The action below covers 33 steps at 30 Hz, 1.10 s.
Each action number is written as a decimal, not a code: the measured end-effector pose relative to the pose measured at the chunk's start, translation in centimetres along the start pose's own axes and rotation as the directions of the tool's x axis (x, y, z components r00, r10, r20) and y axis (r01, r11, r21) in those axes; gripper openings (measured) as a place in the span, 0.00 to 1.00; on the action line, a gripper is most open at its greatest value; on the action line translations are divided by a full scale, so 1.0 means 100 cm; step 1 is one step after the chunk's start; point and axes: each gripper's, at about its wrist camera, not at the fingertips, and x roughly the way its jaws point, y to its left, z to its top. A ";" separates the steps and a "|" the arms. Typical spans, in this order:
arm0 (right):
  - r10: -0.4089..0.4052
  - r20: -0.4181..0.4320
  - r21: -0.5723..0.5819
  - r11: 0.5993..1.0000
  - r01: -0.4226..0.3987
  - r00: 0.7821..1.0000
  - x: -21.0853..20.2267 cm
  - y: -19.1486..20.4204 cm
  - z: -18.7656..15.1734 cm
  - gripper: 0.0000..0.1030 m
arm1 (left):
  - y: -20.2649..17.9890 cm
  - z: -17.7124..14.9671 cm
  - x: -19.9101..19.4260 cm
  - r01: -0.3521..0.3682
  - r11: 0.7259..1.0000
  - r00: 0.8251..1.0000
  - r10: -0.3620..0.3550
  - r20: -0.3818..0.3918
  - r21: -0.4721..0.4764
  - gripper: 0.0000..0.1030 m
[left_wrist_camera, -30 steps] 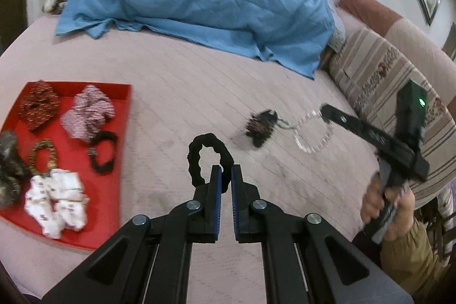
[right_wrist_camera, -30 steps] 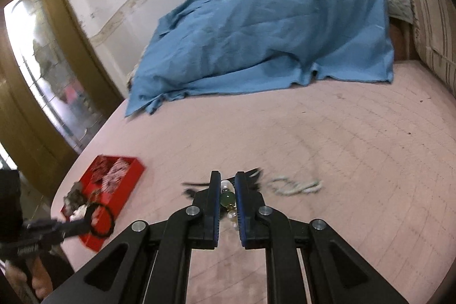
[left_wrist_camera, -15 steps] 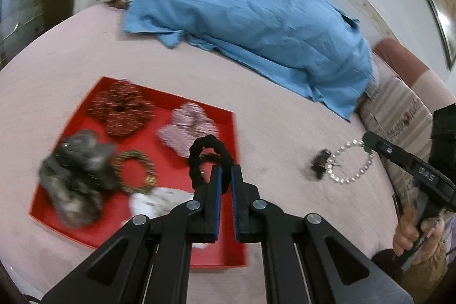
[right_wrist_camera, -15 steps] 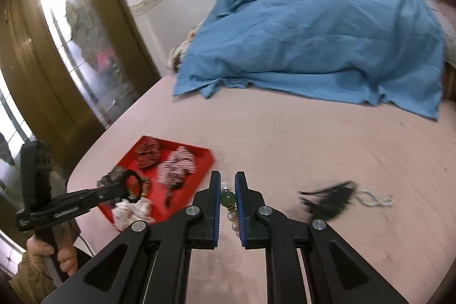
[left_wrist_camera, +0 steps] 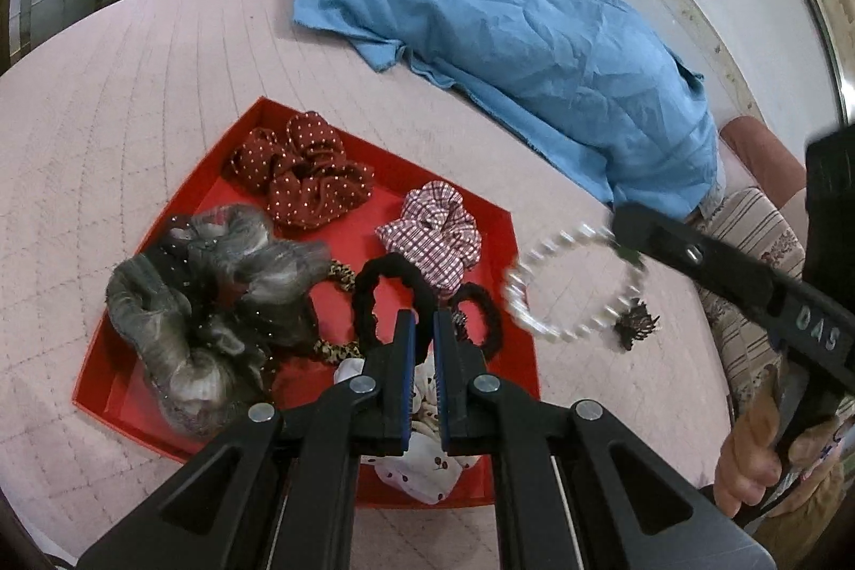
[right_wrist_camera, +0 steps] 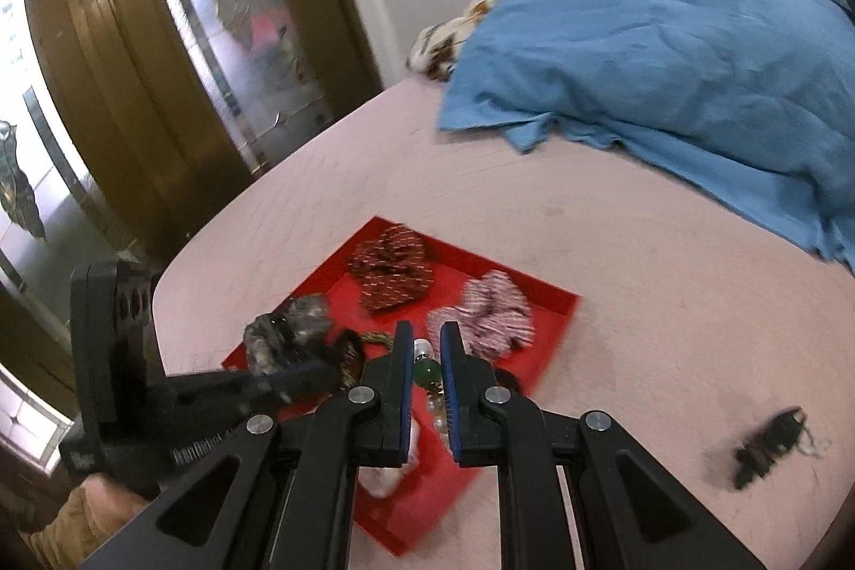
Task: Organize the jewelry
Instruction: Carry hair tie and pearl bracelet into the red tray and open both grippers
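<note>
My left gripper [left_wrist_camera: 421, 329] is shut on a black hair tie [left_wrist_camera: 393, 297] and holds it above the red tray [left_wrist_camera: 214, 166]. My right gripper [right_wrist_camera: 427, 345] is shut on a white pearl bracelet [left_wrist_camera: 566, 287] with a green bead [right_wrist_camera: 427, 372]. In the left wrist view the bracelet hangs over the tray's right edge. The tray lies on the pink bed [left_wrist_camera: 133, 78] and holds a dotted red scrunchie [left_wrist_camera: 299, 174], a checked pink one [left_wrist_camera: 435, 231], a grey one [left_wrist_camera: 208, 303], a leopard band [left_wrist_camera: 336, 348], a second black tie [left_wrist_camera: 481, 313] and a white scrunchie [left_wrist_camera: 422, 463].
A black hair claw [right_wrist_camera: 769, 447] lies on the bed right of the tray; it also shows in the left wrist view [left_wrist_camera: 636, 327]. A blue cloth [left_wrist_camera: 507, 30] covers the far end of the bed. A striped cushion [left_wrist_camera: 748, 260] is at the right. A wooden glazed door [right_wrist_camera: 160, 78] stands beyond the bed.
Both grippers have moved left from the middle of the bed to over the red tray, carrying the black hair tie and the pearl bracelet. The hair claw stays behind on the bed.
</note>
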 end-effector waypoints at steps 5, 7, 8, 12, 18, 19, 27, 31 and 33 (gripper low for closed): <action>0.005 -0.053 0.011 1.000 -0.005 0.999 0.044 0.011 0.015 0.11 | 0.009 0.002 0.013 -0.009 1.000 0.999 0.009 -0.034 -0.014 0.06; 0.003 -0.076 0.024 1.000 -0.002 0.997 0.059 0.013 0.017 0.11 | 0.011 0.002 0.016 0.004 1.000 0.999 -0.005 -0.041 -0.023 0.06; 0.004 -0.088 0.033 0.999 -0.001 0.996 0.067 0.013 0.019 0.11 | 0.012 0.003 0.017 0.009 1.000 0.999 -0.010 -0.040 -0.022 0.06; -0.018 -0.129 0.049 0.998 0.024 0.991 0.097 0.012 0.023 0.11 | 0.012 0.007 0.027 0.023 0.999 0.999 -0.024 -0.048 -0.033 0.06; -0.066 -0.163 0.057 0.995 0.076 0.984 0.121 0.002 0.027 0.11 | 0.016 0.009 0.032 0.024 0.998 0.998 -0.027 -0.057 -0.056 0.06; -0.071 -0.167 0.061 0.995 0.082 0.983 0.123 -0.001 0.027 0.11 | 0.016 0.008 0.032 0.025 0.998 0.998 -0.028 -0.057 -0.057 0.07; -0.050 -0.173 0.119 0.990 0.071 0.984 0.131 -0.010 0.027 0.12 | 0.016 0.006 0.027 0.015 0.998 0.999 -0.018 -0.043 -0.057 0.27; -0.038 -0.154 0.118 0.991 0.057 0.987 0.126 -0.006 0.029 0.21 | 0.016 0.006 0.023 0.023 0.998 0.999 -0.024 -0.023 -0.063 0.38; -0.042 -0.135 0.122 0.991 0.059 0.990 0.121 -0.006 0.031 0.30 | 0.015 0.005 0.023 0.020 0.998 1.000 -0.022 -0.022 -0.060 0.40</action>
